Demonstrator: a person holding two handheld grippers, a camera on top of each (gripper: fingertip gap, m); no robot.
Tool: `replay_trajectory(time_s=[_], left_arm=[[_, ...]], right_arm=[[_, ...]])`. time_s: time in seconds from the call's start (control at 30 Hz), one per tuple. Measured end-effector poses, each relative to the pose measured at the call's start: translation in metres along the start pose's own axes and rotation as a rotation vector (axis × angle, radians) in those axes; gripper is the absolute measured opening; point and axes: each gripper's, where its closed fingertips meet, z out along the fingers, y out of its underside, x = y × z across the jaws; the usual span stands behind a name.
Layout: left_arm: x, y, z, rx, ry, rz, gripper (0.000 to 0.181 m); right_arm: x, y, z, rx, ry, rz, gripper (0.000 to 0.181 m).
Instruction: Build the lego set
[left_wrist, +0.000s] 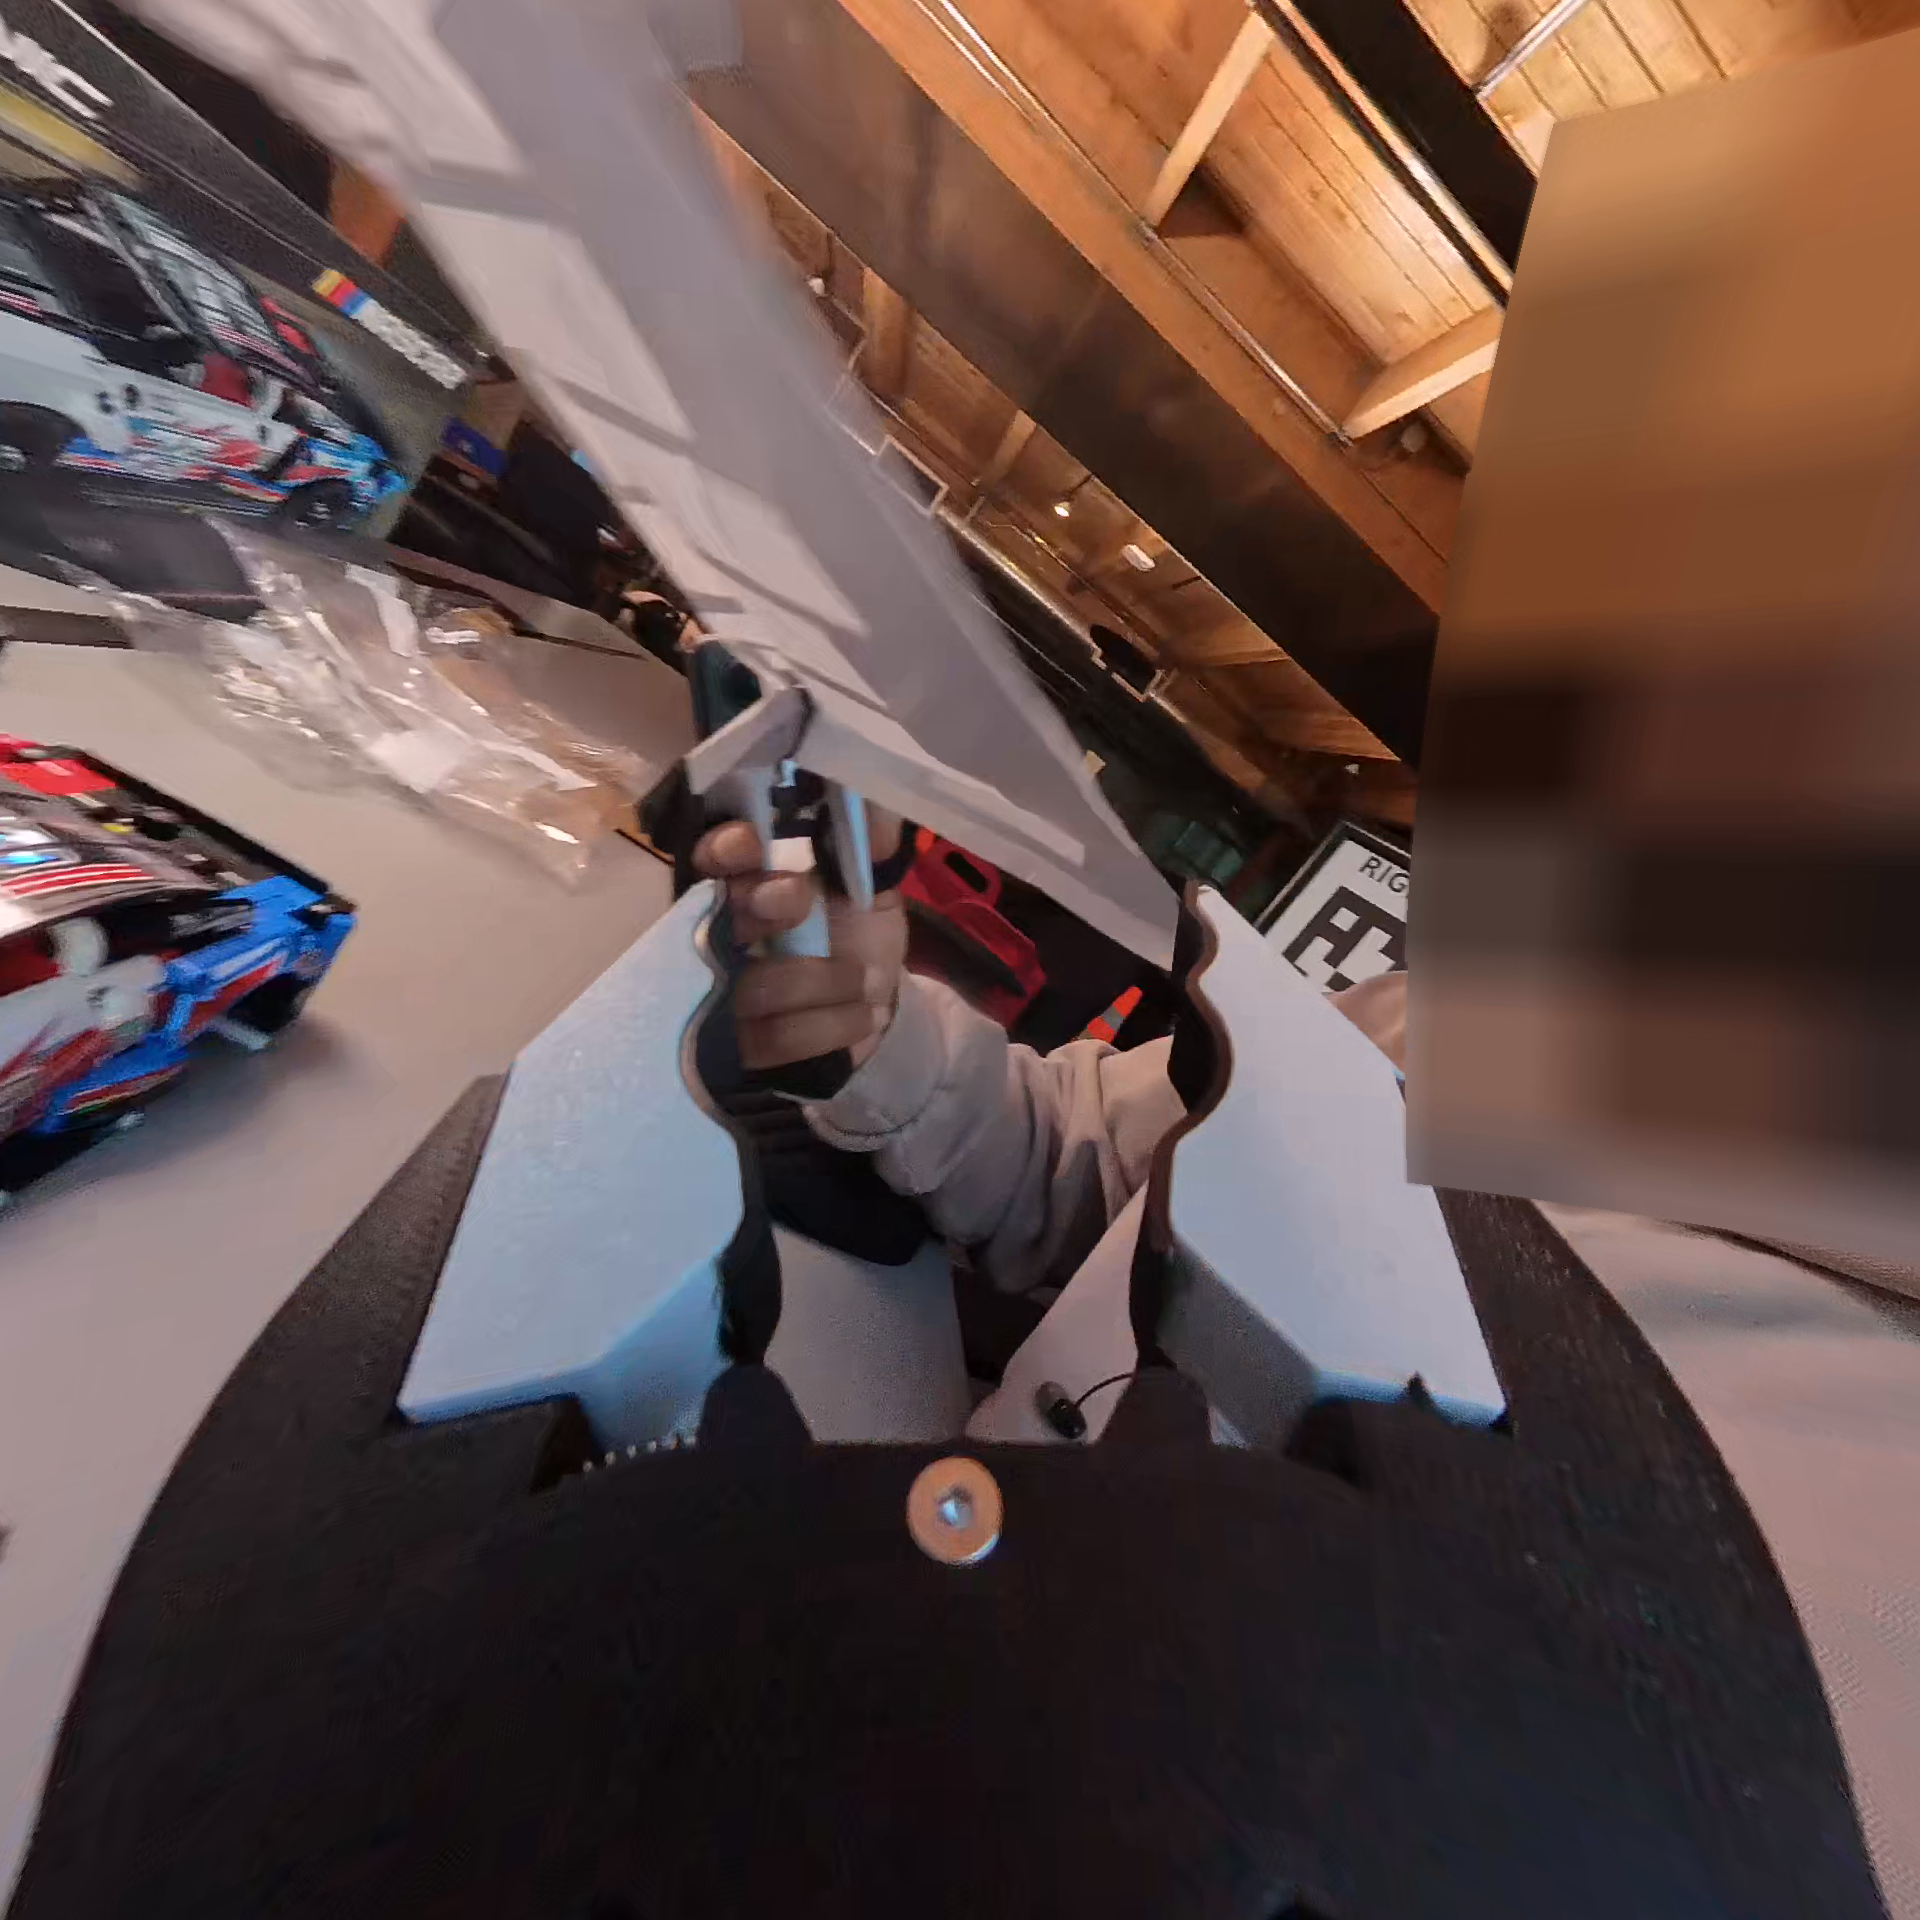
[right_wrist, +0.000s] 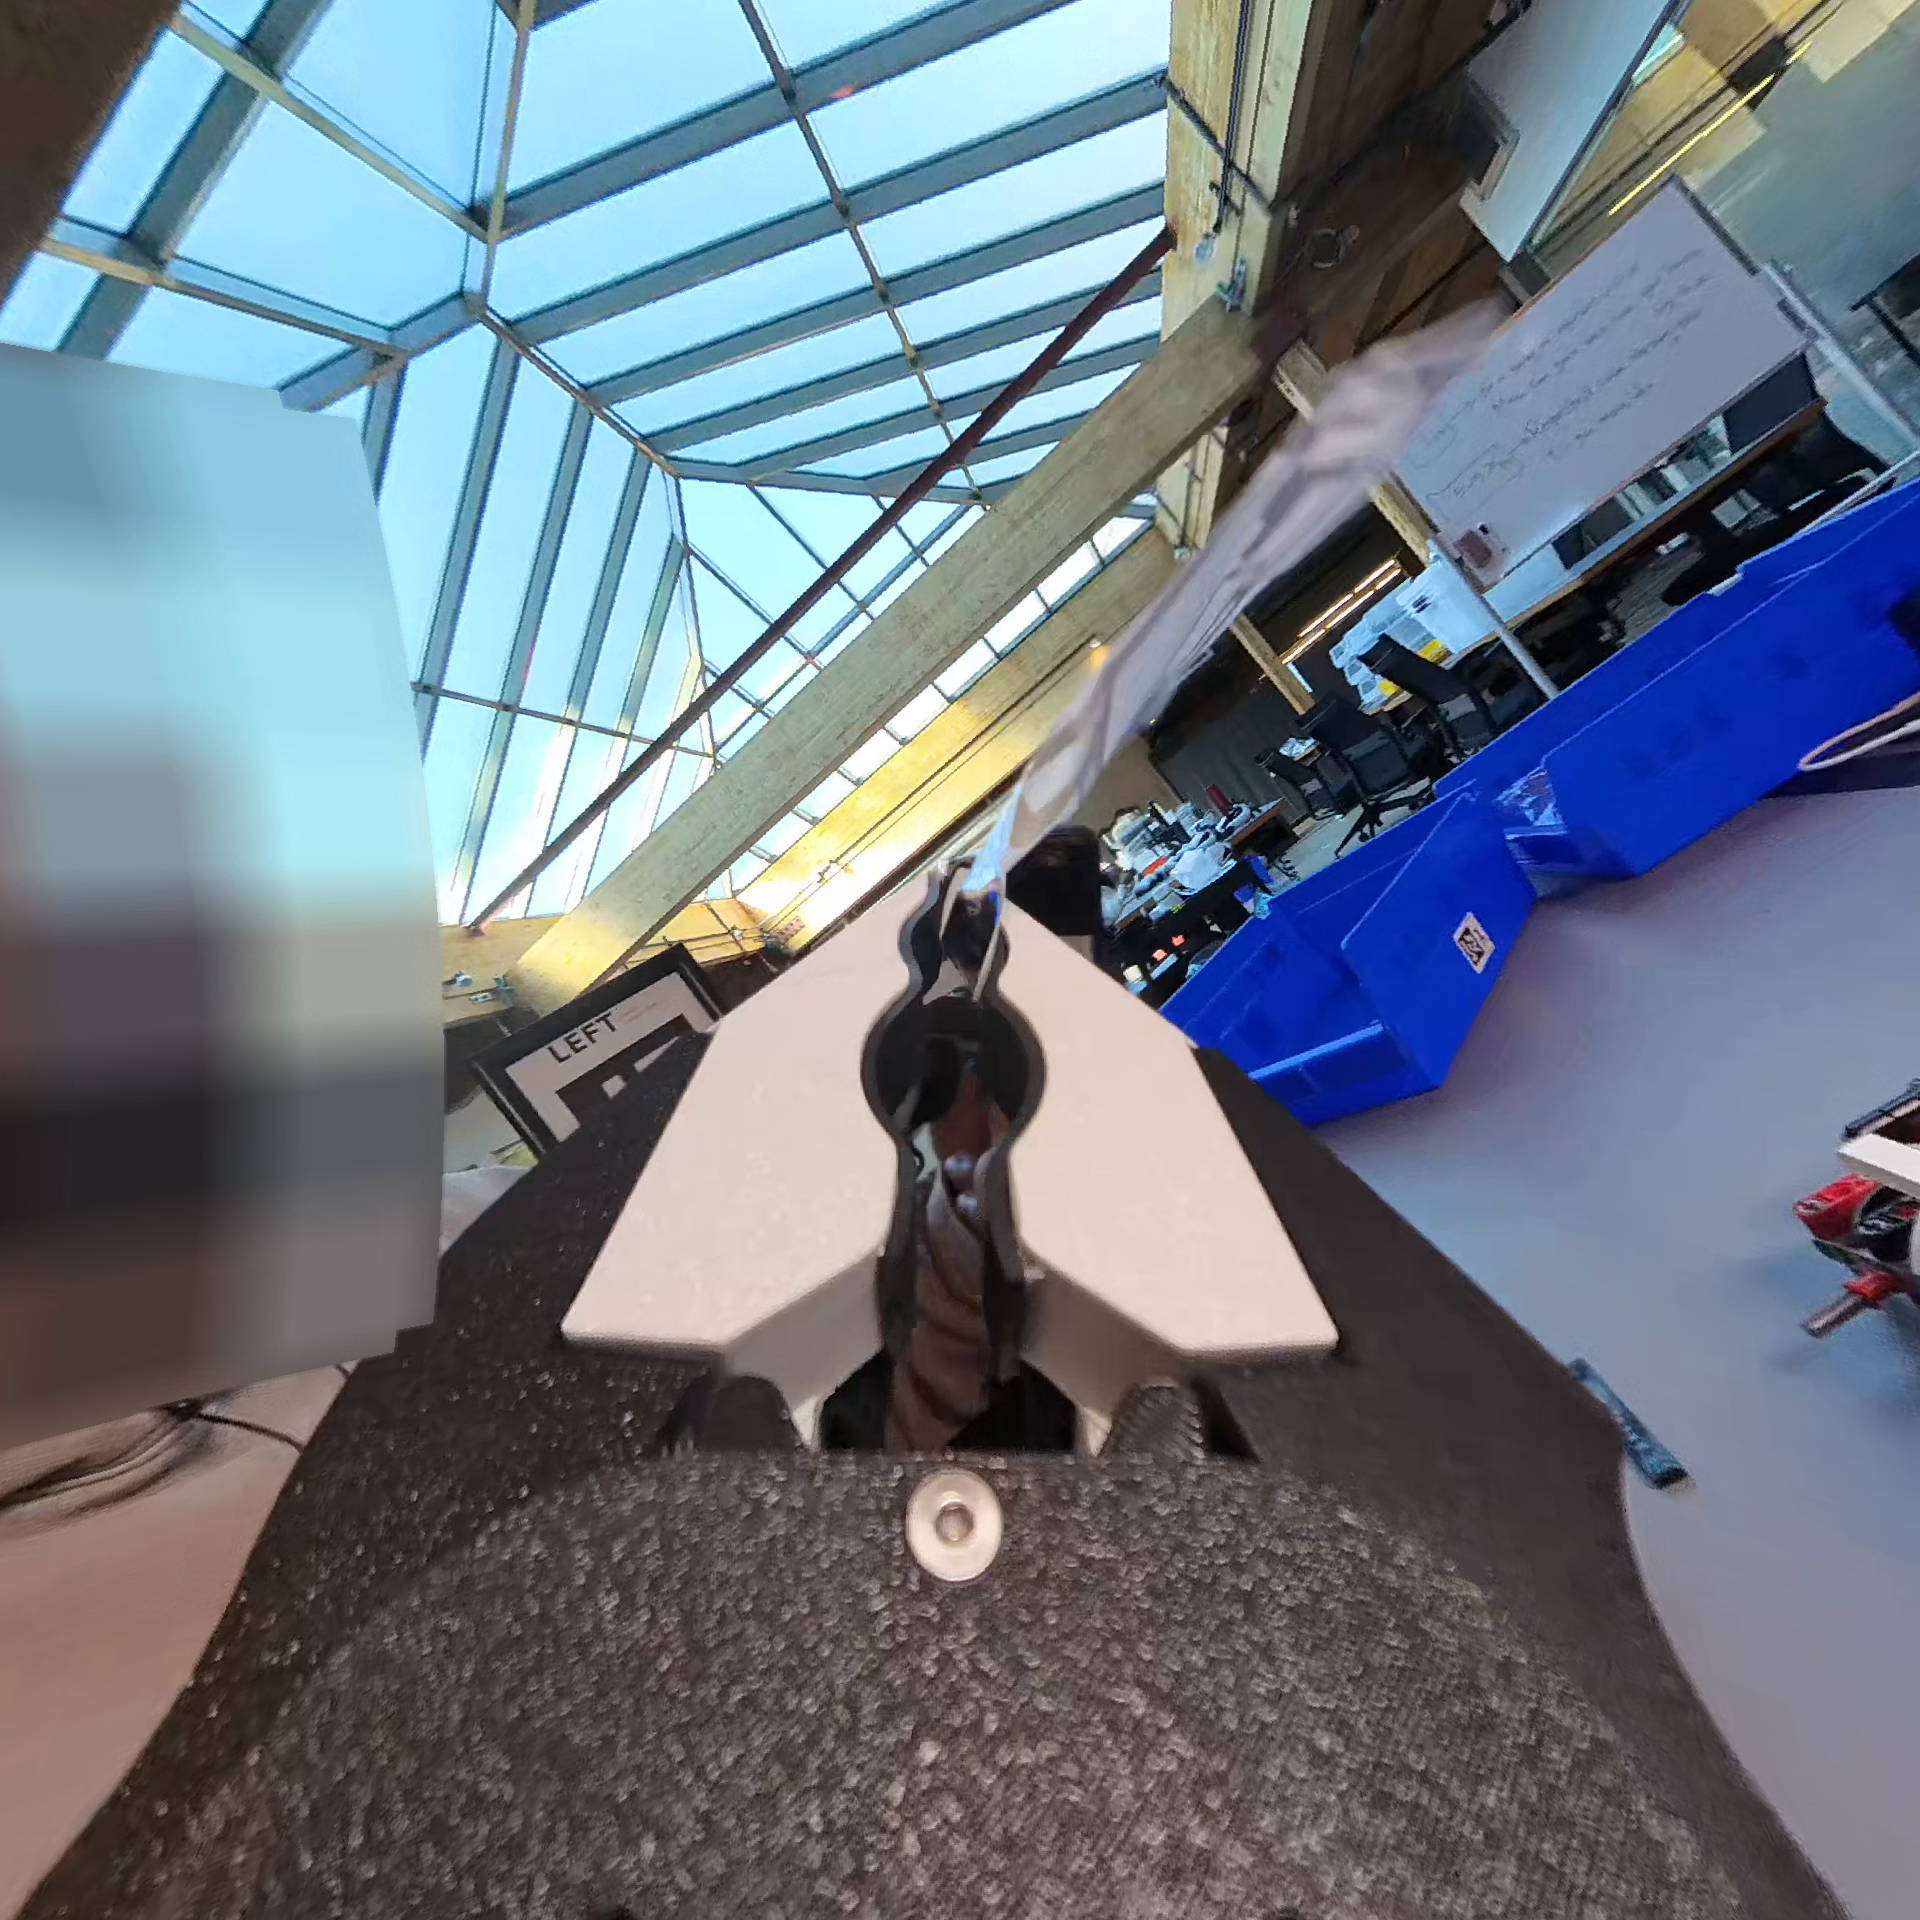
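My right gripper is shut on the lower edge of a grey-white instruction booklet, which stands up and to the right, blurred. In the left wrist view the booklet rises from the right gripper, held by a hand. My left gripper is open, its jaws wide apart. The booklet's lower corner reaches the tip of its right finger. A blue, white and red lego car sits on the grey table at the left.
The lego box with a car picture stands at the back left, with clear plastic bags in front of it. Blue bins line the table's far side. A red and black lego part lies at the right edge. Tip to tip, the grippers are about 8 cm apart.
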Motion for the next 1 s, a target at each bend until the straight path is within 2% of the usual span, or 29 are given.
replay_trajectory(time_s=[0.03,0.13,0.2,0.3,0.4,0.47,0.57,0.67,0.73,0.8,0.9,1.0], left_arm=[[0.007,0.002,0.009,-0.003,0.033,-0.006,0.082],[0.014,-0.012,0.020,0.056,0.083,-0.033,0.073],[0.013,-0.017,0.020,0.061,0.118,-0.094,0.076],[-0.010,-0.007,0.022,0.016,-0.002,-0.042,0.074],[-0.049,-0.001,0.026,0.007,-0.179,0.003,0.062],[-0.060,-0.002,0.030,0.038,-0.183,-0.014,0.043],[-0.067,-0.005,0.028,0.017,-0.164,0.025,0.000],[-0.062,-0.011,0.021,0.047,-0.100,-0.050,0.000],[-0.066,-0.015,0.015,0.083,-0.117,-0.074,0.000],[-0.069,-0.015,0.011,0.110,-0.125,-0.089,0.000],[-0.077,-0.012,0.009,0.105,-0.174,-0.041,0.000],[-0.072,-0.006,0.014,0.069,-0.183,0.035,0.000]], right_arm=[[0.004,0.002,0.001,-0.003,0.009,-0.012,0.000],[0.015,0.003,0.001,-0.008,0.058,-0.049,0.000],[0.025,-0.002,-0.005,-0.003,0.150,-0.129,0.000],[0.033,-0.007,-0.015,-0.027,0.275,-0.263,0.000],[0.034,-0.007,-0.013,-0.027,0.341,-0.303,0.000],[0.039,0.004,-0.006,-0.080,0.387,-0.311,0.000],[0.043,0.002,-0.009,-0.078,0.395,-0.247,0.000],[0.053,-0.015,-0.029,-0.048,0.424,-0.185,0.009],[0.051,-0.036,-0.044,-0.024,0.510,-0.376,0.020],[0.025,-0.038,-0.037,-0.100,0.516,-0.723,0.026],[0.012,0.000,-0.014,-0.382,0.504,-1.121,0.030],[0.032,0.034,-0.001,-0.552,0.534,-1.256,0.040]])
